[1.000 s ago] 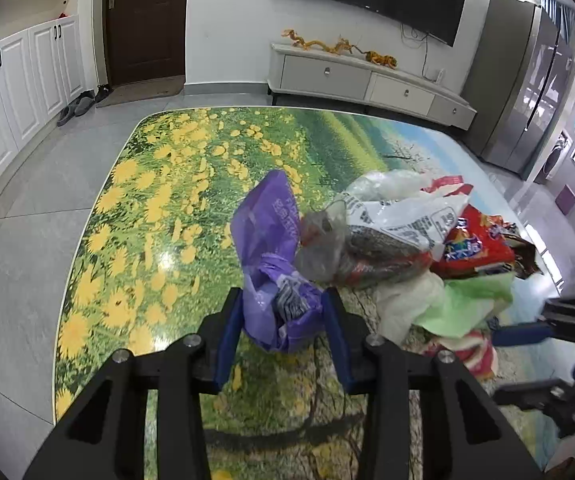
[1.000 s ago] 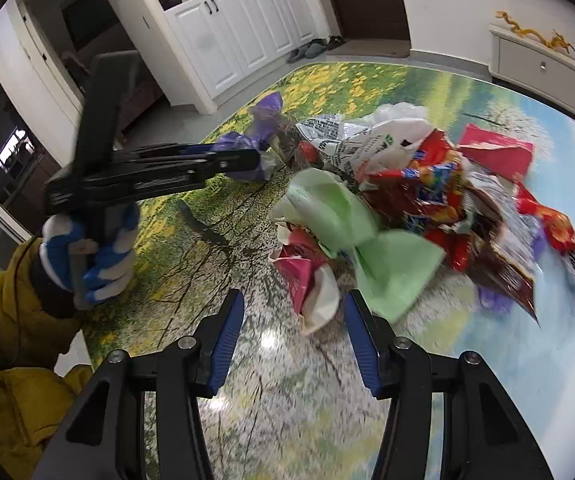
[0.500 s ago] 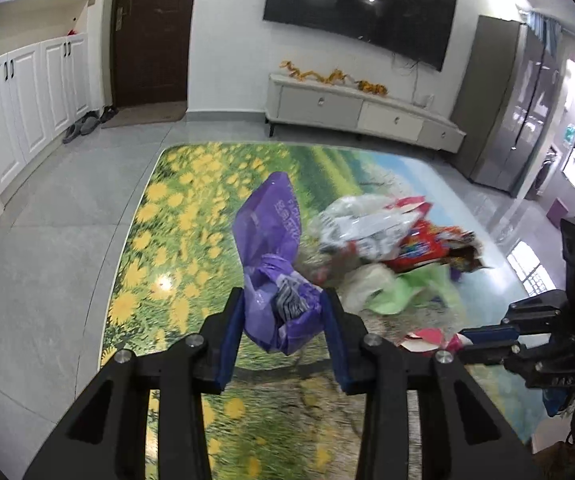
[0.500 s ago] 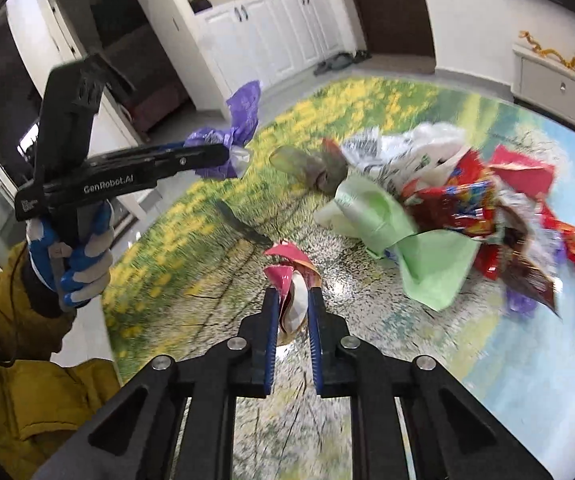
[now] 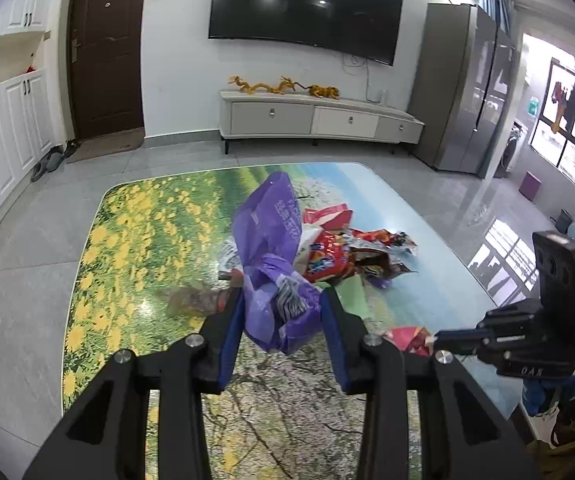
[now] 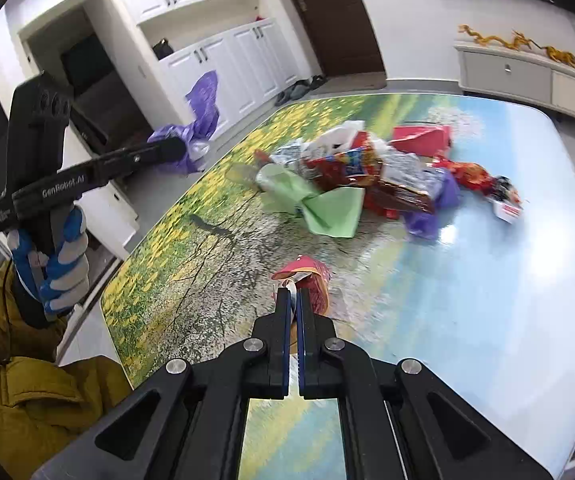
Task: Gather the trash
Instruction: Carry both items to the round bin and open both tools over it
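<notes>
My left gripper [image 5: 281, 312] is shut on a crumpled purple plastic bag [image 5: 275, 256] and holds it up above the table; it also shows in the right wrist view [image 6: 191, 136]. My right gripper [image 6: 292, 300] is shut on a red and pink snack wrapper [image 6: 307, 276], lifted a little above the table; it shows in the left wrist view [image 5: 405, 338] too. A pile of trash [image 6: 371, 180] with red wrappers, a green bag [image 6: 323, 208] and white bags lies mid-table.
The table [image 6: 487, 320] has a printed flower-field top. A small red and white wrapper [image 6: 505, 200] lies right of the pile. A TV cabinet [image 5: 319, 120], door and white cupboards [image 5: 3, 136] stand beyond the table. My yellow sleeve [image 6: 15, 368] is at the left edge.
My left gripper has lifted the purple bag up and back from the pile. My right gripper closed on the red and pink wrapper and pulled it up and back from the pile.
</notes>
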`<state>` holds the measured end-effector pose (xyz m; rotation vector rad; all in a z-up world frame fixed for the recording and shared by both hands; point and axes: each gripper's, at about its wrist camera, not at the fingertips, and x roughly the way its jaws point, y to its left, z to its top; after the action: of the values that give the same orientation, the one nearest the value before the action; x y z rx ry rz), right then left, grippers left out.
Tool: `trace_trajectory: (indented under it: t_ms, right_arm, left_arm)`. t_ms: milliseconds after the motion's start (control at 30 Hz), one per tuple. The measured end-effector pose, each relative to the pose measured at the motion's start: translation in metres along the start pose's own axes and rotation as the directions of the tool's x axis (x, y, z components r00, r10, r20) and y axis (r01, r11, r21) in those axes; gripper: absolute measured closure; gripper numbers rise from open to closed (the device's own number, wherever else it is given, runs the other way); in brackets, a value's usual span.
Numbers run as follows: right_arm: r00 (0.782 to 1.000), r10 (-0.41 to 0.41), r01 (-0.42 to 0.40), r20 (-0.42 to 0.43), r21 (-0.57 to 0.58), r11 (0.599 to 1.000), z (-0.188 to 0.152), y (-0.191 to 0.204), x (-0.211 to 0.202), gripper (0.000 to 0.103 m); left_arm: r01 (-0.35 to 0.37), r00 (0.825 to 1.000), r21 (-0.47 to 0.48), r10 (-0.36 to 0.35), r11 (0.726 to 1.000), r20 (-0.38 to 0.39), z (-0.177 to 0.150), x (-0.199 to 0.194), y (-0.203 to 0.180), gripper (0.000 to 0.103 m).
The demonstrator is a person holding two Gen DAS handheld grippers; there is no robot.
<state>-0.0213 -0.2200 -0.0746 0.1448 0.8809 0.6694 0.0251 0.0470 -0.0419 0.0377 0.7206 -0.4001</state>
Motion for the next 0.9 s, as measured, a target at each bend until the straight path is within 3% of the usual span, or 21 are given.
trace_trajectory:
  t_ms: [333,467,567,700,900]
  right_arm:
    - [0.985,-0.082,0.071,0.153,0.077,0.994,-0.004,-0.031,-0.058,0.101]
    - [0.962,-0.168,0.133,0.217,0.165,0.977,-0.017,-0.062,-0.095,0.101]
    - [0.933,-0.265,0.202,0.245,0.252,0.946,-0.035,-0.092,-0.128,0.101]
    - [0.891,-0.387,0.289,0.238,0.362,0.886,-0.058,-0.132,-0.161,0.101]
    - [0.854,-0.49,0.358,0.175,0.485,0.798,-0.087,-0.195,-0.176,0.101]
  left_arm:
    - [0.06,0.998,0.098,-0.056,0.993,-0.037,0.012,0.018,-0.043,0.067]
    - [0.114,0.993,0.164,-0.106,0.98,-0.056,0.024,0.032,-0.078,0.067]
    - [0.167,0.985,0.233,-0.152,0.958,-0.083,0.035,0.05,-0.116,0.067]
    - [0.258,0.964,0.299,-0.223,0.919,-0.148,0.048,0.081,-0.175,0.067]
    - [0.384,0.916,0.311,-0.314,0.869,-0.251,0.065,0.134,-0.257,0.067]
